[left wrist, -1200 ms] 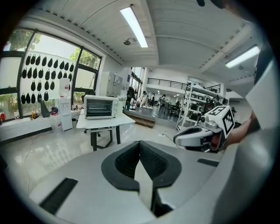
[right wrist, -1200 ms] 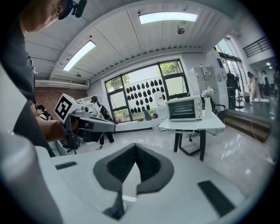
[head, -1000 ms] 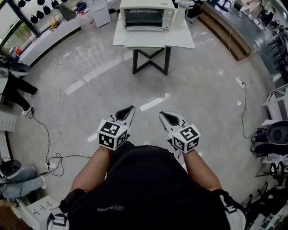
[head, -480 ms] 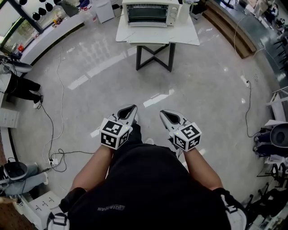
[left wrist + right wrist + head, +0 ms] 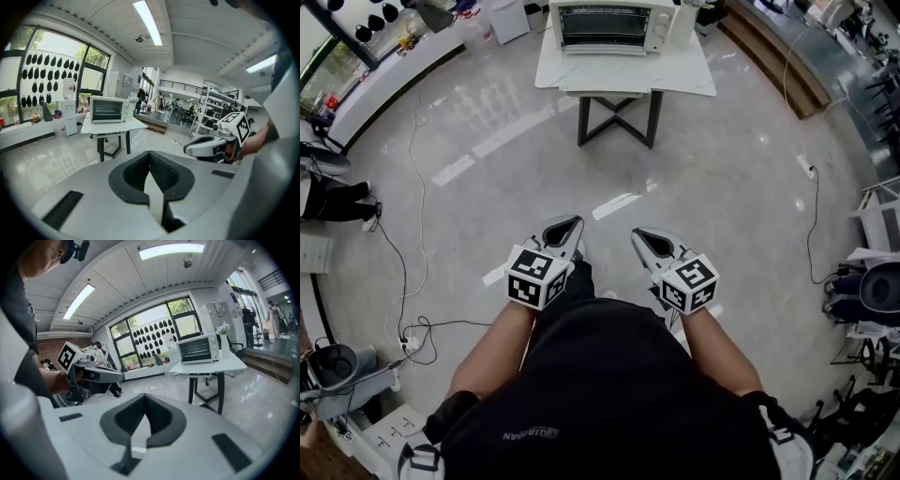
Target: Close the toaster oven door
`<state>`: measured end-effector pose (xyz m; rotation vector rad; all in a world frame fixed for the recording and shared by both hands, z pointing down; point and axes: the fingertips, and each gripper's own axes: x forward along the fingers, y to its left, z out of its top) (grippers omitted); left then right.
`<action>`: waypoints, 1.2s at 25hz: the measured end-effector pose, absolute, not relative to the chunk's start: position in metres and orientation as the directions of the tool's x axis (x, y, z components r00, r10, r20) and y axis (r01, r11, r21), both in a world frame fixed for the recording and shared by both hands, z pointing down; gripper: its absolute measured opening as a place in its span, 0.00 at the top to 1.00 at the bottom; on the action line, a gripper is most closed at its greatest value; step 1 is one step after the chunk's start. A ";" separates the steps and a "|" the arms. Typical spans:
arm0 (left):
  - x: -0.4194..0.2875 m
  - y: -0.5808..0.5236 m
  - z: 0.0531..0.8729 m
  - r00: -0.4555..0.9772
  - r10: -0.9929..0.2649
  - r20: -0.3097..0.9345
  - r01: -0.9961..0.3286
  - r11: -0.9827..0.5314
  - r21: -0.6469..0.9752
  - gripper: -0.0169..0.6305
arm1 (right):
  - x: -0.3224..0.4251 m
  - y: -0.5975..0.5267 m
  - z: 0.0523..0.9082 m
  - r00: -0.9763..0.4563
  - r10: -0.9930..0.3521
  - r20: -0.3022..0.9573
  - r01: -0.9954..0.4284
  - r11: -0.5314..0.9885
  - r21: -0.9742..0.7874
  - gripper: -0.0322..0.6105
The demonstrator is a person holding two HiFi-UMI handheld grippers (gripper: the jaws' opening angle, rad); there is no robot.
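Stood well back from the toaster oven (image 5: 614, 26), seen at the top centre of the head view on a white table (image 5: 675, 75) with dark crossed legs. Showed its glass door upright against the front, seemingly shut, though too small there to be sure. Found it again left of centre in the left gripper view and right of centre in the right gripper view, far beyond the jaws in both.

Held the left gripper (image 5: 563, 228) and the right gripper (image 5: 651, 244) side by side just below the middle of the head view, near each other but apart, above glossy grey floor (image 5: 722, 206). Pointed both toward the top of the frame, marker cubes nearest the body. Had the left fingers (image 5: 133, 173) pressed together with nothing between them. Had the right fingers (image 5: 161, 420) closed tip to tip as well, and empty.

Noted a black cable (image 5: 394, 272) along the left side of the floor, reaching a power strip (image 5: 406, 345) at lower left, and another cable (image 5: 807, 225) down the right side. Filled the bottom of the frame with a black shirt (image 5: 609, 394).
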<state>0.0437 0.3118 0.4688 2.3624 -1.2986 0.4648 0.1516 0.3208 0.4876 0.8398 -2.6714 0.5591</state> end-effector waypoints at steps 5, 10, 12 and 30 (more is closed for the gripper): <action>0.024 0.278 0.472 0.511 -0.714 0.478 -0.854 -0.483 0.191 0.97 | 0.132 0.288 0.488 -0.788 -0.476 0.390 -0.594 0.755 -0.278 0.95; 0.006 0.234 0.469 0.517 -0.713 0.474 -0.850 -0.492 0.187 0.97 | 0.113 0.245 0.486 -0.780 -0.483 0.397 -0.603 0.751 -0.271 0.95; -0.002 0.218 0.466 0.520 -0.714 0.469 -0.848 -0.497 0.183 0.97 | 0.105 0.228 0.482 -0.778 -0.489 0.395 -0.606 0.751 -0.263 0.95; -0.059 0.113 0.451 0.561 -0.697 0.447 -0.816 -0.558 0.153 0.97 | 0.051 0.129 0.465 -0.732 -0.553 0.397 -0.660 0.720 -0.214 0.95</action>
